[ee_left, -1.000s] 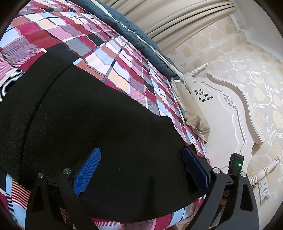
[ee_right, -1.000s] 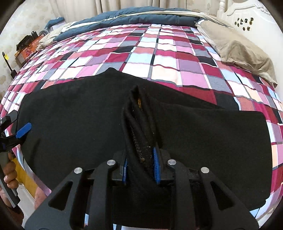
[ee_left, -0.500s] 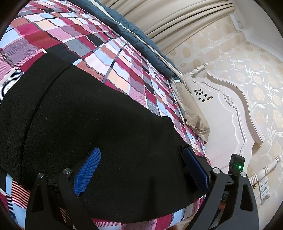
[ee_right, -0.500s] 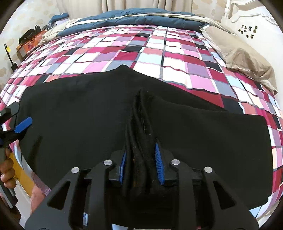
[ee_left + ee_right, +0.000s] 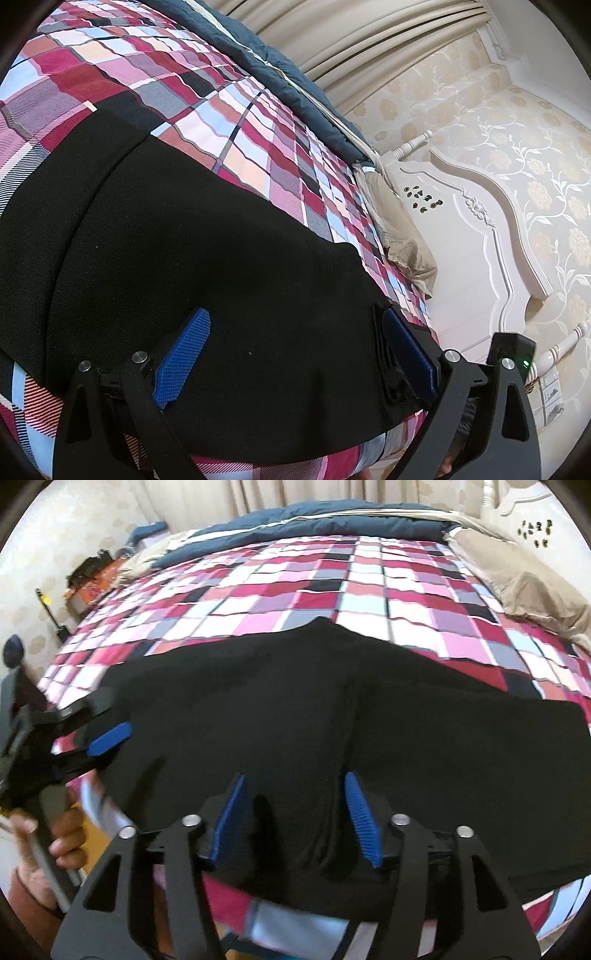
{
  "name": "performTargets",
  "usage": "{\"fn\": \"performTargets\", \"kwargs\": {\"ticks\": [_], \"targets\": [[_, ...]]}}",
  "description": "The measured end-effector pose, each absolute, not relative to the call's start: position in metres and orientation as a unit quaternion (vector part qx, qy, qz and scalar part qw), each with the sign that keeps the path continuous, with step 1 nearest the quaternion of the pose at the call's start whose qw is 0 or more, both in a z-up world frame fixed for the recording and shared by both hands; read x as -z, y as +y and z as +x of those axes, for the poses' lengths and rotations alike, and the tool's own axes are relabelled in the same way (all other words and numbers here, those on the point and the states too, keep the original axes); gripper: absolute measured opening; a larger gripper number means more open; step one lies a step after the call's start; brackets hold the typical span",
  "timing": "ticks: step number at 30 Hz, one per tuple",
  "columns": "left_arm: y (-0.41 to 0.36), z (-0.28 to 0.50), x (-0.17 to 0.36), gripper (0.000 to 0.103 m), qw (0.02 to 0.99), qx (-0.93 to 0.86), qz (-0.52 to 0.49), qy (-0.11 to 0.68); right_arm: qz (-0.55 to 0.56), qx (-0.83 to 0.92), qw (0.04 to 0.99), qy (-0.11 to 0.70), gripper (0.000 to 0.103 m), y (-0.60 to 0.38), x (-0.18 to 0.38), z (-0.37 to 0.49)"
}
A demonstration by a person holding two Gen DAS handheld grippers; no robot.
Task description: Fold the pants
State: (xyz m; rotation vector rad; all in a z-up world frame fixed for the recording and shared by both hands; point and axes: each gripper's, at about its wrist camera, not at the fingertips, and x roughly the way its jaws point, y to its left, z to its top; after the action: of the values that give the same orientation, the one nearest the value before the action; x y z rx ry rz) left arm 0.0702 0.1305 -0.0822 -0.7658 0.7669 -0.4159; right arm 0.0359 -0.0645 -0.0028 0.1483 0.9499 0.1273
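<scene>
Right tongs [image 5: 295,816] opening, apparently clear of pants [image 5: 295,709]

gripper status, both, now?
Left gripper: open, holding nothing, above the black pants.
Right gripper: opening, fingers off the pants fold between them.

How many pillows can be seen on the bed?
1: a beige pillow lies at the bed's right edge, near the white headboard. Others may be hidden under the blue blanket.

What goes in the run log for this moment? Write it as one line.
stage: fold set down | pants: flat on bed | right gripper: jaws opening, cloth between, unpinched | left gripper: open over pants
</scene>
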Motion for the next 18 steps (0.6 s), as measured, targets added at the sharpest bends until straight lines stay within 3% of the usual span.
{"fn": "performTargets", "kwargs": {"ticks": [7, 12, 18], "targets": [[0.131, 0.07, 0.081, 0.093, 0.837, 0.198, -0.36, 0.361, 0.164, -0.148, 0.886, 0.407, 0.065, -0.093, -0.031, -0.009], [0.132, 0.071, 0.082, 0.093, 0.838, 0.201, -0.358, 0.36, 0.248, -0.077, 0.911, 0.32, 0.073, -0.197, -0.065, -0.066], [0.132, 0.071, 0.083, 0.093, 0.841, 0.2, -0.354, 0.358, 0.421, 0.071, 0.853, 0.299, 0.072, -0.343, -0.01, -0.117]]}}
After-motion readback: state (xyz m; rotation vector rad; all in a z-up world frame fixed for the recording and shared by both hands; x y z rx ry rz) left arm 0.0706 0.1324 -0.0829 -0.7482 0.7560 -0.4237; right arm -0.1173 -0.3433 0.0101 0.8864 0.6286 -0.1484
